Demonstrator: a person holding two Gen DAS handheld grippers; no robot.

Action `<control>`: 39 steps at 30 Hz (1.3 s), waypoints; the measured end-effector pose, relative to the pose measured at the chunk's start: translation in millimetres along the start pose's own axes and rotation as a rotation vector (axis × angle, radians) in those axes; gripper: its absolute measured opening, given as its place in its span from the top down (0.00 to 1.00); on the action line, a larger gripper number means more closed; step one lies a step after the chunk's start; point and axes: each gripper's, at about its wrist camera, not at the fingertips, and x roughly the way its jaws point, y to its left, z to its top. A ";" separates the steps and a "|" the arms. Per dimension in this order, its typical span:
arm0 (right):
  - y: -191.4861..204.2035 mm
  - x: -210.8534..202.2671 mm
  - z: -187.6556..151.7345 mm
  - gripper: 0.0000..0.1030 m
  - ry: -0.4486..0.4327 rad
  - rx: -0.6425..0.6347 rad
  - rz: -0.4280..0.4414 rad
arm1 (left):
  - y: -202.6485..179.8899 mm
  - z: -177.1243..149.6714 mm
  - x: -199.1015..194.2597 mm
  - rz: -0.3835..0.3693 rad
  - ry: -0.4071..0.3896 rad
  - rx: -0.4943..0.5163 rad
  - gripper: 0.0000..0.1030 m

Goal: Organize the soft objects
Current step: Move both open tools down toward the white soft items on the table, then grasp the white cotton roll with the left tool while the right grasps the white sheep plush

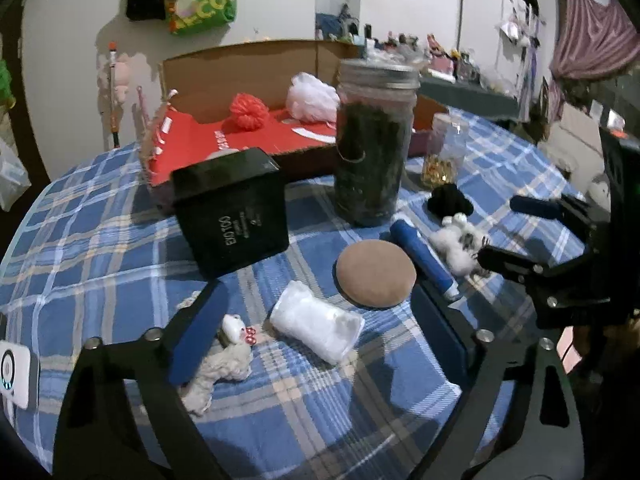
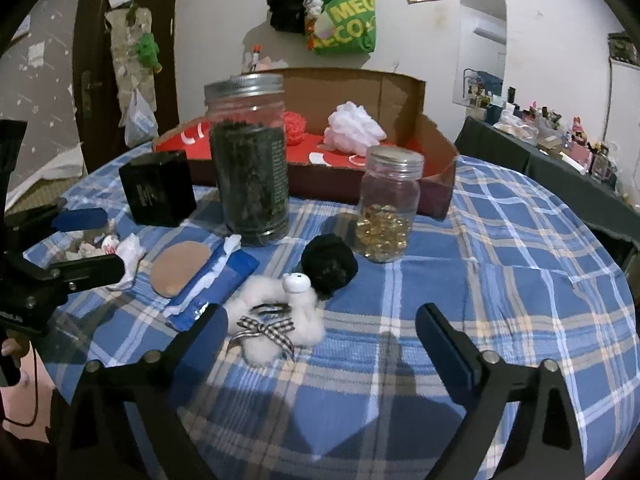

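our left fingers (image 1: 316, 292) are spread wide, empty, one touching a plush toy (image 1: 224, 354); a white roll (image 1: 318, 326) and tan puff (image 1: 376, 272) lie between them. our right fingers (image 2: 320, 328) gape, released, beside a second plush toy (image 2: 280, 320). two jars, one black box (image 1: 232, 208), two poufs in the cardboard box (image 2: 400, 92) at the bench's far edge.

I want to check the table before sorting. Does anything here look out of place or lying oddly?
Nothing is spilled or broken. The soft items are scattered loose on the plaid cloth: a plush toy with a checked ribbon lies on its side, a black pom-pom beside it. Only the red and white mesh sponges are in the cardboard box.
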 end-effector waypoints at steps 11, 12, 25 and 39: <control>8.9 13.2 2.9 0.18 0.042 -0.066 0.048 | 0.8 -1.5 19.3 -0.003 0.090 0.087 0.17; 9.5 14.7 2.7 0.20 0.046 -0.068 0.056 | 0.5 -1.2 20.0 -0.002 0.089 0.087 0.26; 4.9 -1.9 2.5 0.71 0.000 -0.001 0.169 | -12.9 -1.4 17.3 -0.085 0.081 0.062 0.71; -11.6 -8.3 -0.1 0.89 0.013 0.056 0.168 | -22.6 4.3 15.5 -0.096 0.067 0.054 0.70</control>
